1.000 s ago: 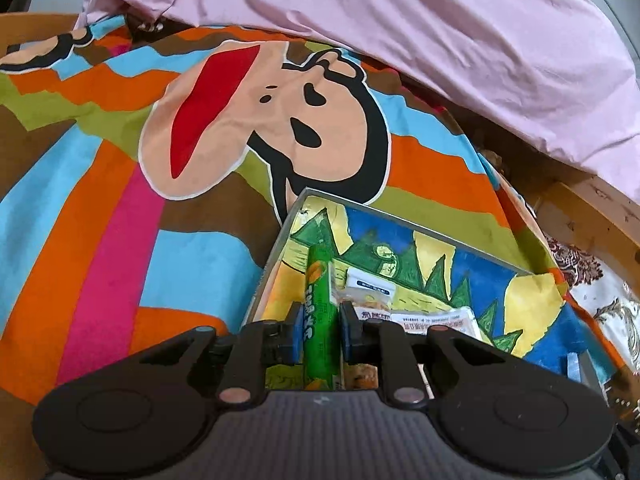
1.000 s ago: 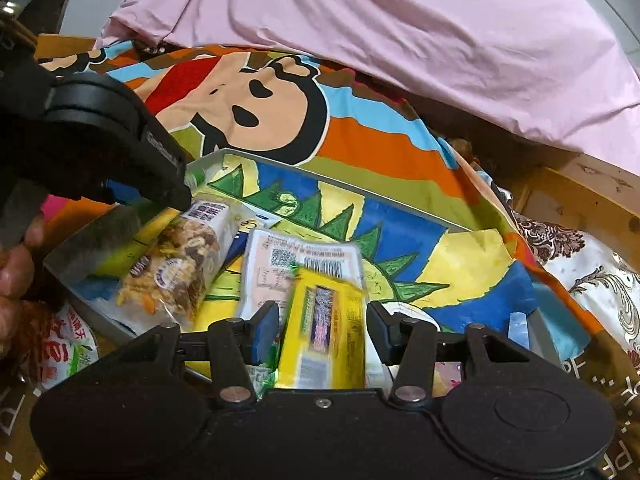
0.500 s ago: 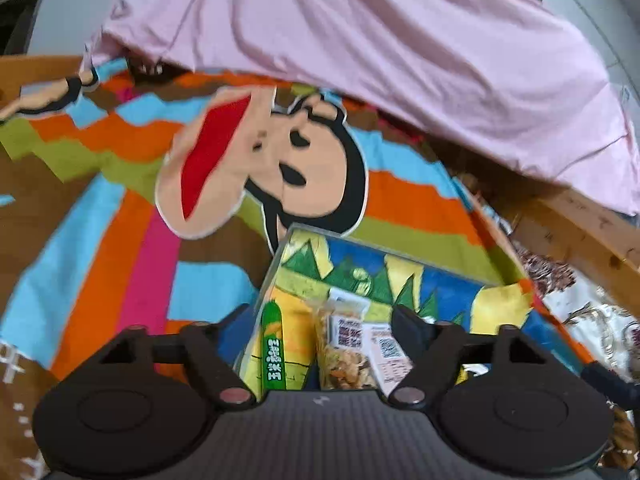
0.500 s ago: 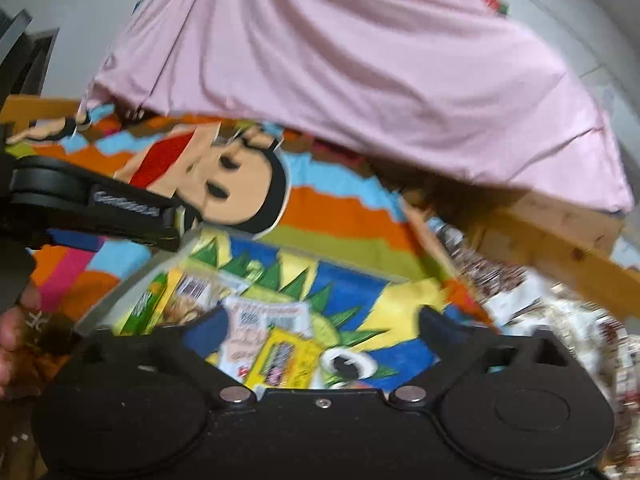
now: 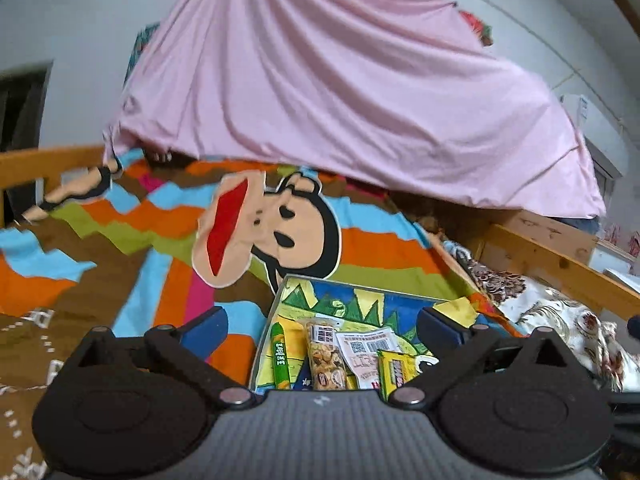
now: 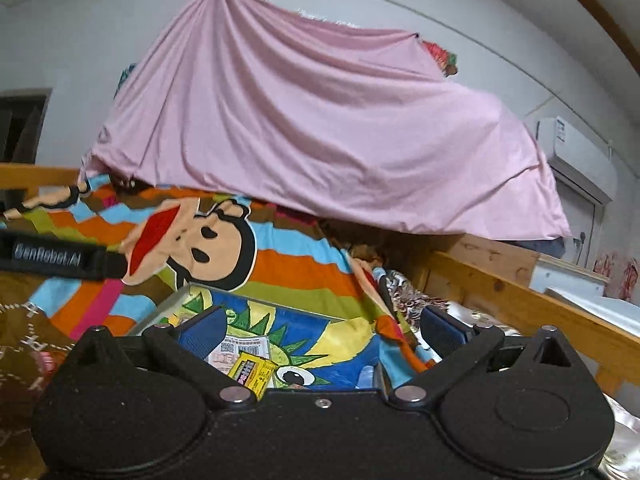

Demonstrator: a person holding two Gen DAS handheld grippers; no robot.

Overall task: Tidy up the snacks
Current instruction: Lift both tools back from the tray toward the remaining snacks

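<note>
Both the left gripper and the right gripper have their fingers spread wide, holding nothing. In the tray lie 4 snacks side by side: green stick, nut bag, white packet, yellow packet. The tray sits on the striped bed blanket; behind hangs a pink sheet.

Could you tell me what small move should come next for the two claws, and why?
Probably pull both back and stop. The left claw and right claw are open and empty, and the green stick, nut pack, white packet and yellow bar lie side by side in the tray.
</note>
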